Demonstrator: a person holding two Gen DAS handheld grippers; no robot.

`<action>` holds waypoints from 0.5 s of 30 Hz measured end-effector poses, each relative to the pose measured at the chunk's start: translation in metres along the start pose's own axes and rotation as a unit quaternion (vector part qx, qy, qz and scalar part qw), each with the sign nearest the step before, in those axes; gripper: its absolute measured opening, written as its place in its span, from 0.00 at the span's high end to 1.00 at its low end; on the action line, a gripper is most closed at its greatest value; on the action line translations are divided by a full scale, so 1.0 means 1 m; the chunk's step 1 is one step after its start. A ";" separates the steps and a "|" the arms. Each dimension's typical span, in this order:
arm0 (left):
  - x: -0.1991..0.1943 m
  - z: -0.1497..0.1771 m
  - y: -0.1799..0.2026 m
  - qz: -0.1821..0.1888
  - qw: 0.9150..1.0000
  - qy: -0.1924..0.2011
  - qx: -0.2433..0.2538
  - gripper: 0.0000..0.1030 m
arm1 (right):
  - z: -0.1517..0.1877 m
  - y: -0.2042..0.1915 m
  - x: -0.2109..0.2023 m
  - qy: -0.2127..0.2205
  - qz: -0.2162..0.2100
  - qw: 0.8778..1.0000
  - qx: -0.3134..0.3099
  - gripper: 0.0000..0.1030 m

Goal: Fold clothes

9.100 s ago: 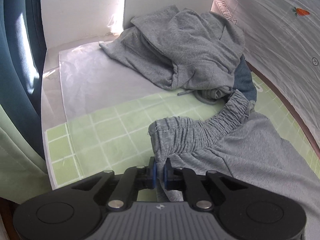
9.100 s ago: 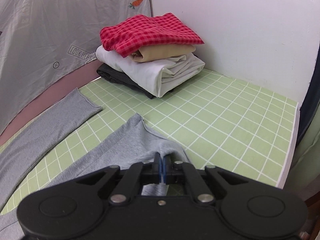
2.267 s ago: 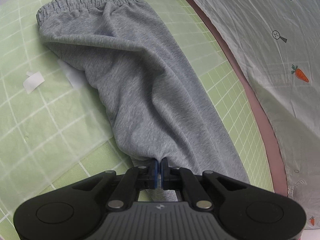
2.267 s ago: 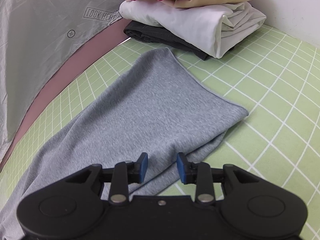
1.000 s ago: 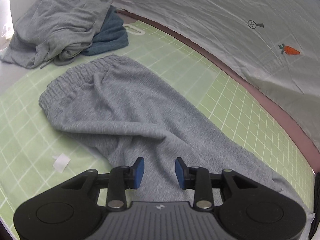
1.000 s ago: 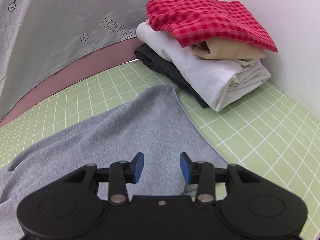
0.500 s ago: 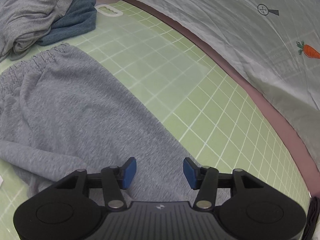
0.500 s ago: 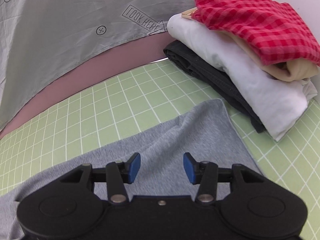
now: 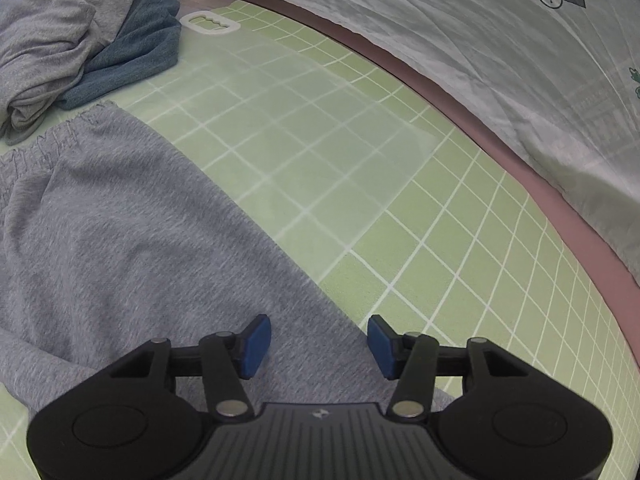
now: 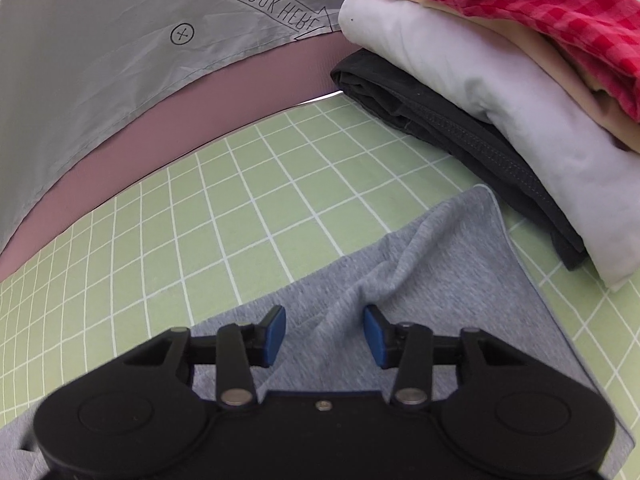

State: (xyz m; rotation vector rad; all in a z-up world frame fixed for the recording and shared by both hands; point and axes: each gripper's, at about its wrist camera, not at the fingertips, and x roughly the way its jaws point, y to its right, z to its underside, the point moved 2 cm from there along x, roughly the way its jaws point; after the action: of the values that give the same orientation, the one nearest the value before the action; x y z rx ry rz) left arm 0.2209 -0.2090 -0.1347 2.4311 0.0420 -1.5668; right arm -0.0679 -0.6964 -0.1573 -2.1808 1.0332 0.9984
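Grey sweatpants (image 9: pixel 120 240) lie folded lengthwise on a green grid mat (image 9: pixel 360 168), with the elastic waistband at the far left. My left gripper (image 9: pixel 318 340) is open and empty, just above the pants' far edge near the middle. In the right wrist view the leg end (image 10: pixel 440 264) lies flat with a raised wrinkle running toward the hem. My right gripper (image 10: pixel 324 330) is open and empty, low over that wrinkle.
A pile of unfolded grey and blue clothes (image 9: pixel 72 40) sits at the far left of the mat. A stack of folded clothes (image 10: pixel 500 72), red check on top, stands right beside the leg hem. A grey printed sheet (image 10: pixel 120 40) hangs behind the mat.
Both grippers let go of the pants and opened. Both have since moved toward the far edge of the pants and opened wider. A wrinkle has formed near the leg hem.
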 end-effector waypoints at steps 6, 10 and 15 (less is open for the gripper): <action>-0.006 -0.006 -0.015 0.021 0.999 0.012 -0.044 1.00 | -0.002 0.004 -0.008 0.024 -0.010 0.999 -0.018 1.00; -0.030 -0.018 -0.023 0.048 0.995 0.052 -0.070 1.00 | -0.013 0.020 -0.030 0.076 -0.009 0.997 0.015 1.00; -0.041 -0.034 -0.029 0.084 0.985 0.093 -0.117 1.00 | -0.027 0.032 -0.031 0.101 -0.018 0.994 0.043 1.00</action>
State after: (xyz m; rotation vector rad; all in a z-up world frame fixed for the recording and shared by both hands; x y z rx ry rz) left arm 0.2291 -0.1691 -0.0897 2.3196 0.0512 -1.1903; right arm -0.0963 -0.7204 -0.1208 -2.2557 1.1002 0.7148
